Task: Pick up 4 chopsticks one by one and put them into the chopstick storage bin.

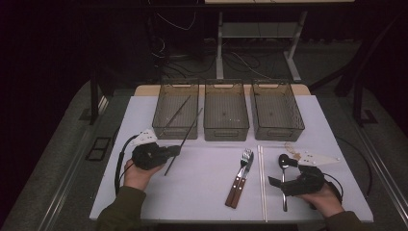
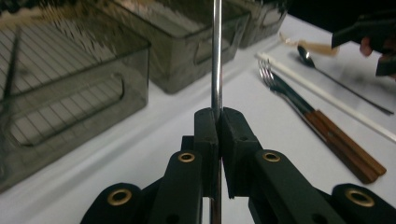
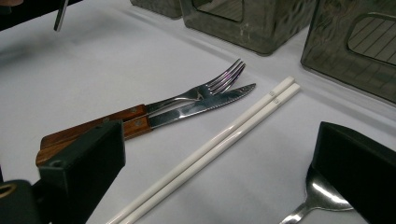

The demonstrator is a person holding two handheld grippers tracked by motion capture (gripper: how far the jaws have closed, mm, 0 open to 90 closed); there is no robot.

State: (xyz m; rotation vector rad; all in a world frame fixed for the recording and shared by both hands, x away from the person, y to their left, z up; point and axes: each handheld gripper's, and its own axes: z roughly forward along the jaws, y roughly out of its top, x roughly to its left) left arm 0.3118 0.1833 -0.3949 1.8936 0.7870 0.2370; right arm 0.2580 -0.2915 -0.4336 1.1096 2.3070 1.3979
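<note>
My left gripper is shut on a dark metal chopstick. The stick slants up from the white table toward the left grey bin, where a second dark chopstick lies. My right gripper rests open at the front right. A steel spoon lies by its right jaw, which partly hides the bowl. A fork and knife with wooden handles lie side by side in the middle. A pair of white chopsticks lies to their right.
The middle bin and the right bin stand in a row with the left one along the table's far side. A tan thing lies near the spoon. Cables and table legs lie beyond the far edge.
</note>
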